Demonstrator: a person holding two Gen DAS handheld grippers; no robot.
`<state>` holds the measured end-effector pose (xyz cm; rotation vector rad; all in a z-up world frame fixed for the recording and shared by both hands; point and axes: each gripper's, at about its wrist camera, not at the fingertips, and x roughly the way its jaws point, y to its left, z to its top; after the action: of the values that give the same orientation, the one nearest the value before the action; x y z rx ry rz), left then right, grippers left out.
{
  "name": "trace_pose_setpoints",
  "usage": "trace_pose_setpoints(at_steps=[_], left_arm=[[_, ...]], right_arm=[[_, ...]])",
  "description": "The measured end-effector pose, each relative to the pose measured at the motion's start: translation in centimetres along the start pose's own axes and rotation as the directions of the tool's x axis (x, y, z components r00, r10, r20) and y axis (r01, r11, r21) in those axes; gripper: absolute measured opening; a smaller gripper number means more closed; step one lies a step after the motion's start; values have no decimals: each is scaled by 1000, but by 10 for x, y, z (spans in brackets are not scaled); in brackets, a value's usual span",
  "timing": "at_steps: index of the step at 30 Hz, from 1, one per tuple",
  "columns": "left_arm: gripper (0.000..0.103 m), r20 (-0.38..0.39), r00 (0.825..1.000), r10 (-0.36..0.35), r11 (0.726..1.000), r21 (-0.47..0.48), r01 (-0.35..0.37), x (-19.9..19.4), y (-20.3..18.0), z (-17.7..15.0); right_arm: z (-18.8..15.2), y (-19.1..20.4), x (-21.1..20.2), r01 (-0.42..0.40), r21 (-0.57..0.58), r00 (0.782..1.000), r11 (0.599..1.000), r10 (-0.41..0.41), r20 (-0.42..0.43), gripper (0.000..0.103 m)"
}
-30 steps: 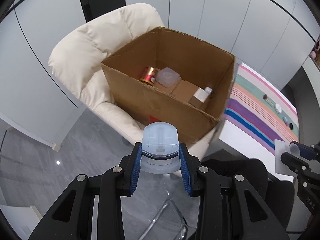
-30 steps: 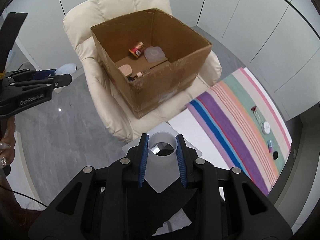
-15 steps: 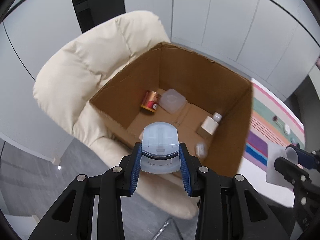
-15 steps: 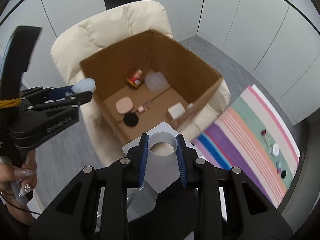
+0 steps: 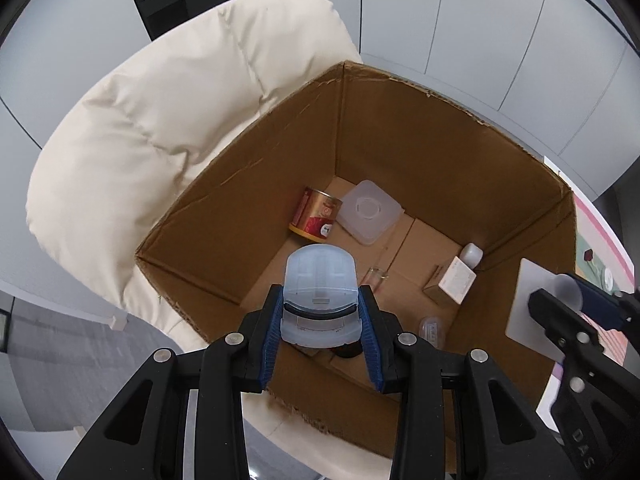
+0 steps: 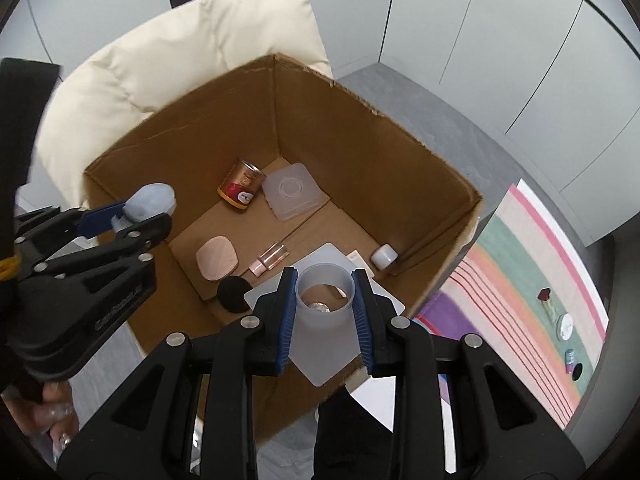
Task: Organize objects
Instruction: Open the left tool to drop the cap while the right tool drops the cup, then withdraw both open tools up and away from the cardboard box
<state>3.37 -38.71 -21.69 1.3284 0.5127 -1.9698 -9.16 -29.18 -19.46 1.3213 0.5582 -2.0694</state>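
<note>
An open cardboard box (image 5: 440,152) (image 6: 360,152) rests on a cream armchair (image 5: 160,120) (image 6: 180,48). My left gripper (image 5: 320,320) is shut on a pale blue plastic case (image 5: 320,288), held over the box's near left side; from the right wrist view that left gripper (image 6: 132,216) hangs at the left rim. My right gripper (image 6: 325,312) is shut on the round neck of a frosted plastic piece with a flat square base (image 6: 326,304), above the box's near edge; it shows in the left wrist view as the right gripper (image 5: 560,296).
Inside the box lie a red-gold can (image 5: 316,216) (image 6: 242,186), a frosted square lid (image 5: 370,212) (image 6: 292,196), a small white carton (image 5: 456,280), a white jar (image 6: 384,256), a pink compact (image 6: 216,258) and a black puff (image 6: 232,294). A striped cloth (image 6: 520,280) with small items lies at right.
Both grippers have travelled toward the box and lower, each keeping its object. The box now fills both views, and the held items hang over its opening instead of short of it.
</note>
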Motion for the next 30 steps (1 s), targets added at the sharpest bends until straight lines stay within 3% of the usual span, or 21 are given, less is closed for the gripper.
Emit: trace_pose_setpoints(at_steps=[6,8,9,10,11,12,13,15,30], left_arm=[[36,-17,1000,3,1000,-15,-3,8,5,3],[36,-18,1000,-12,1000,-25,12,8,7,5],[41,-13,1000,-16,999,-38,16,6,9,5],[55,-2,1000,-15,999,-46,15,2,9,6],[62,14,1000,-3,999,-47,4,-2,10,7],[75,26,1000,15,999,-46,-14,-5,11,8],[84,38,999,28,999,-42,-27,-8,12,9],[89,56,998,7,999,-47,-5,-13,17,9],[89,52,998,-33,995,-88,37,-29,28,3]], right_arm=[[3,-1,12,-7,13,1000,1000,7,-9,28],[3,-2,10,-50,9,999,999,50,13,33],[3,-2,9,-56,9,998,998,55,18,54],[3,-3,7,-53,10,998,999,53,29,68],[3,-4,4,-35,14,998,999,34,52,80],[2,-5,0,-16,14,997,1000,15,77,85],[2,-6,-2,-15,16,996,1000,13,84,87],[2,-12,-4,-29,38,997,999,26,77,89],[-7,-20,-13,-15,79,998,997,11,55,89]])
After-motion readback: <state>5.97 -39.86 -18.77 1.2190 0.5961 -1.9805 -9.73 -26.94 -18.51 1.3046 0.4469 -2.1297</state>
